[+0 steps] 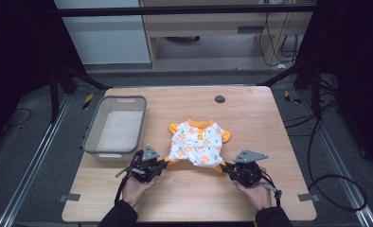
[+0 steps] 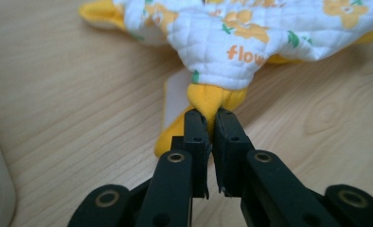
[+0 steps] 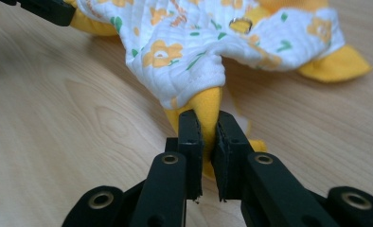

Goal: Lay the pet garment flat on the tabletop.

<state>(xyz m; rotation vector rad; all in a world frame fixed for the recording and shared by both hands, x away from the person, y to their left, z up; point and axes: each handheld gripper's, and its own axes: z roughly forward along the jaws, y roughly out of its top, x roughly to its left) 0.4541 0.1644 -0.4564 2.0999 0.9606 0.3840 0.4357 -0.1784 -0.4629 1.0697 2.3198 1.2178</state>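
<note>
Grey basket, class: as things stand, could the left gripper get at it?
Probably yes, but not freely. The grey basket stands just beyond the left gripper, with bare table between them. But that gripper is shut on the garment's orange cuff, so it would drag the garment or must let go first.

We can read one bit of text, the orange letters "flow", cut off at a fold, printed on the white quilted garment (image 2: 232,33) toward twelve o'clock from the fingers in the left gripper view.
</note>
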